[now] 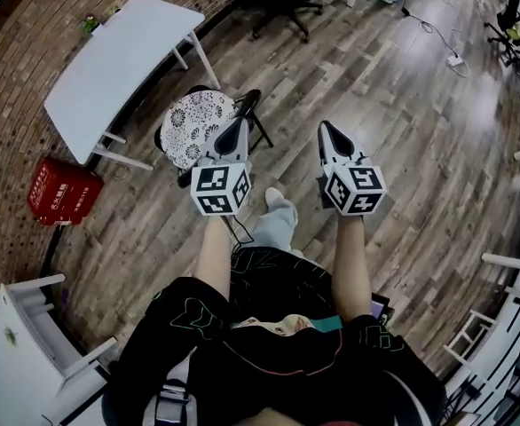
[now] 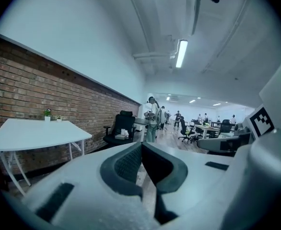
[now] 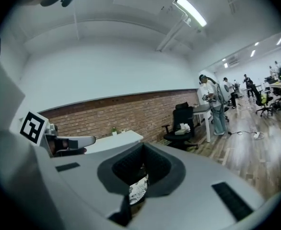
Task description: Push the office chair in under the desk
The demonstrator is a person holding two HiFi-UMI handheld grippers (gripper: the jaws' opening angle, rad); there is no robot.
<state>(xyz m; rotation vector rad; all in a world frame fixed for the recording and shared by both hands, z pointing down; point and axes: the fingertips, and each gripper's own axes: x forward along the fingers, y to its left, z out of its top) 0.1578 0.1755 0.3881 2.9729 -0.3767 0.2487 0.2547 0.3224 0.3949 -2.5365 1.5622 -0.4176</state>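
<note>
In the head view the left gripper (image 1: 239, 127) and right gripper (image 1: 325, 131) are held out over the wood floor, both with fingers together and nothing between them. The chair (image 1: 198, 124), with a patterned seat, stands just right of the white table (image 1: 118, 65), not yet under it. The left gripper shows over the chair's right edge; whether it touches I cannot tell.

The left gripper view shows closed fingers (image 2: 131, 164), with the table at far left.

The right gripper view shows closed fingers (image 3: 131, 169) with the patterned seat below them.

This looks like the approach. Next, closed fingers should meet the chair's right side and push left.
</note>
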